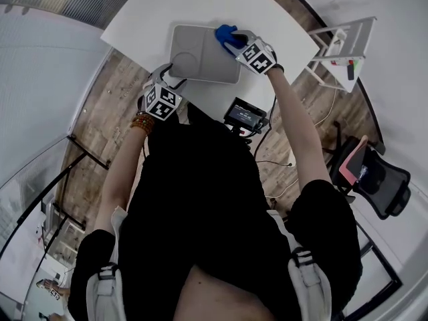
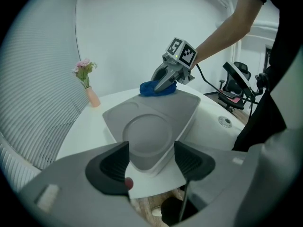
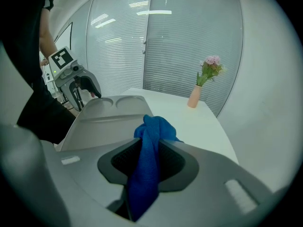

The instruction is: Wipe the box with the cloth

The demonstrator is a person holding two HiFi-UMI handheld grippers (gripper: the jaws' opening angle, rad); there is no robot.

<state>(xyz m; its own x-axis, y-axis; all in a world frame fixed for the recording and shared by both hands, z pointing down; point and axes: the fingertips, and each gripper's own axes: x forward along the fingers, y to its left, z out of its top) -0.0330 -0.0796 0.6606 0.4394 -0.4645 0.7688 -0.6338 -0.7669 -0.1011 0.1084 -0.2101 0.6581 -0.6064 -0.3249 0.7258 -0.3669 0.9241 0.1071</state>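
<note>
A flat grey box (image 1: pixel 204 52) with round recesses in its lid lies on the white table (image 1: pixel 154 12). My left gripper (image 1: pixel 167 79) straddles its near corner (image 2: pixel 151 150), with the pads against the corner's two sides. My right gripper (image 1: pixel 237 45) is at the box's far right corner, shut on a bunched blue cloth (image 1: pixel 226 35). In the right gripper view the cloth (image 3: pixel 151 141) is pinched between the pads and hangs down over the box (image 3: pixel 109 122). In the left gripper view the cloth (image 2: pixel 156 88) rests on the box's far edge under the right gripper (image 2: pixel 163 84).
A pink vase with flowers (image 2: pixel 87 86) stands on the table beyond the box, also in the right gripper view (image 3: pixel 199 89). A black device (image 1: pixel 244 116) sits at the table's near edge. A white rack (image 1: pixel 341 45) and an office chair (image 1: pixel 371 172) stand at the right.
</note>
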